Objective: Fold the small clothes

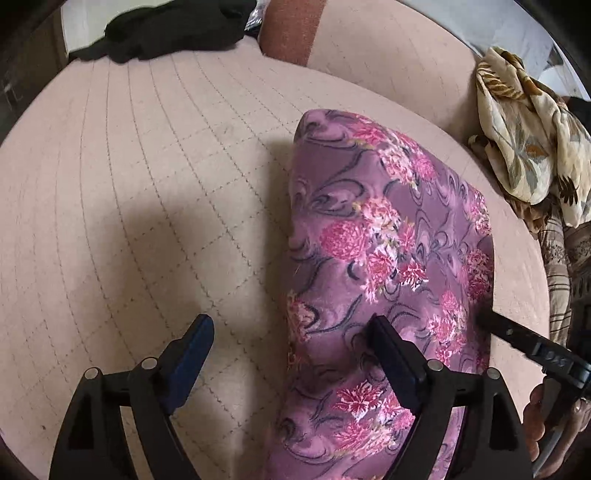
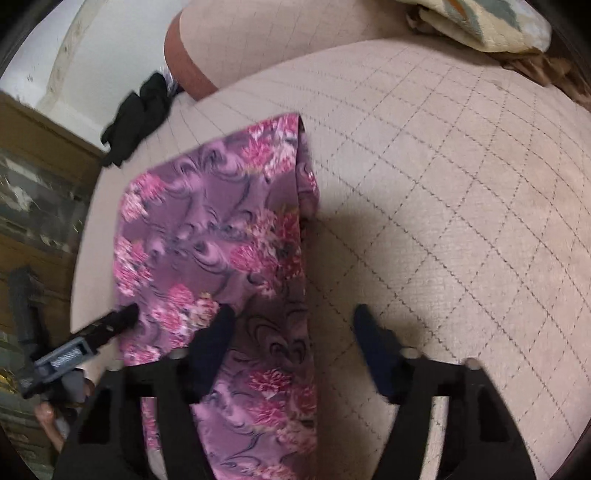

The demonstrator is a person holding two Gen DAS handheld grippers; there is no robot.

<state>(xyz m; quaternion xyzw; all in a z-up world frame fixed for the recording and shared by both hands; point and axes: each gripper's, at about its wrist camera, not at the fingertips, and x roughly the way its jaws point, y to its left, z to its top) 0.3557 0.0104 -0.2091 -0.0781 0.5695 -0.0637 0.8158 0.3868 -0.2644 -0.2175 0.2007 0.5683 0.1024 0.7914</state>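
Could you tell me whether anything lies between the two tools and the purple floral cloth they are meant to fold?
Nothing visible does. The left tool and the right tool both hang open directly over the purple floral cloth. The black garment and the beige floral cloth lie apart at the quilted surface's far edges.

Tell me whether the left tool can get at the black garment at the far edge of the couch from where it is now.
Probably yes, after a long move. The left tool is open and holds nothing, and only bare quilted cushion lies between it and the black garment; the purple floral cloth sits off to its right.
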